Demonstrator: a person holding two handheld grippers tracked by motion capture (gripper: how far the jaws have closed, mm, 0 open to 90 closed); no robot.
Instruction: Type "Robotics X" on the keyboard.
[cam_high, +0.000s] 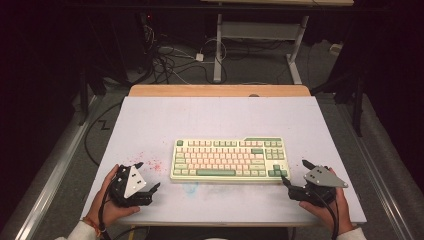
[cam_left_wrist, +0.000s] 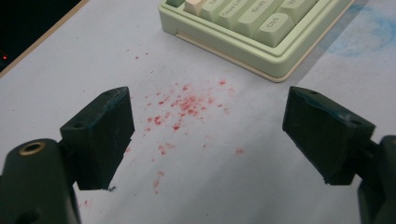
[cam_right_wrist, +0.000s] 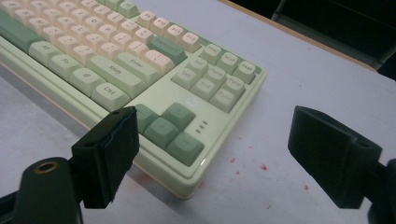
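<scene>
keyboard (cam_high: 229, 159) mid-table (cam_high: 150, 120), hand-held grippers left (cam_high: 146, 176) and right (cam_high: 295, 173)

Left gripper (cam_left_wrist: 208, 135) jaws wide apart over red specks (cam_left_wrist: 184, 109); keyboard (cam_left_wrist: 261, 35) corner beyond.

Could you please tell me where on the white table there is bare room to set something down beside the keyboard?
The widest bare patch of the white table top lies beyond the pale green and cream keyboard, up to the wooden far edge. The front strip between the open left gripper and open right gripper is narrow. Red specks mark the keyboard's left side.
</scene>
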